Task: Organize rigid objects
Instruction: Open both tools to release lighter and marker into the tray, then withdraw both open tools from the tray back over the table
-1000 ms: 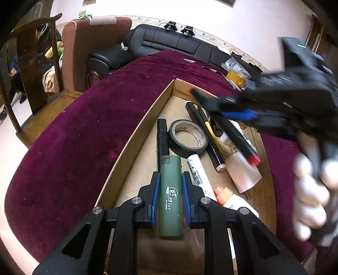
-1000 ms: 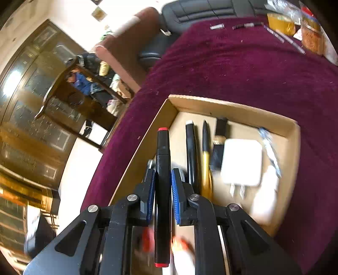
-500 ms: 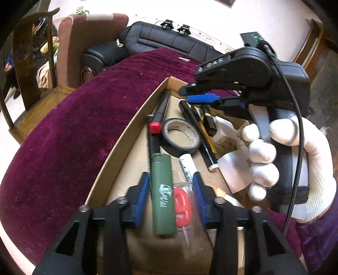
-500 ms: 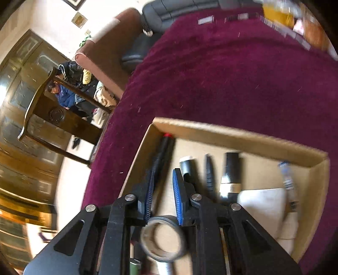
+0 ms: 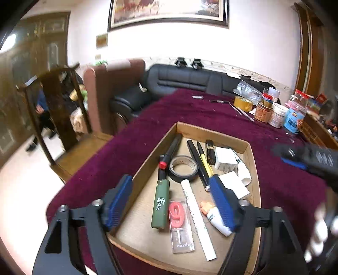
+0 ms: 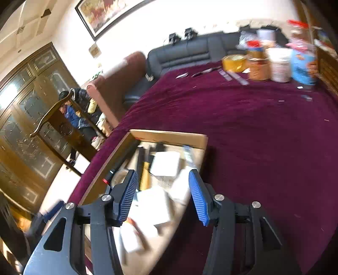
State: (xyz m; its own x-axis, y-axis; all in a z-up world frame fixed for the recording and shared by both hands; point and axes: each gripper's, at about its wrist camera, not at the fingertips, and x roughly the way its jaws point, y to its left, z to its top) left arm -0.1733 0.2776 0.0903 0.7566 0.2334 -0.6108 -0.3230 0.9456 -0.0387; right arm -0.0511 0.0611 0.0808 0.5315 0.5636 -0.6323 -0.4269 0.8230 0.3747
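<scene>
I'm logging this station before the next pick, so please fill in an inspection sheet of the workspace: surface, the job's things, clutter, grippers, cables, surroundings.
Surface: maroon tablecloth, lint-flecked.
Job's things: cardboard box holds green lighter, red-capped marker, black tape roll, white marker, packaged 9 candle, white adapter.
Clutter: yellow tape roll, jars and tubs at the far edge.
Grippers: left gripper opening above the box, holding nothing; right gripper opening, holding nothing.
Cables: nothing seen.
Surroundings: black sofa, wooden chair, framed picture.
</scene>
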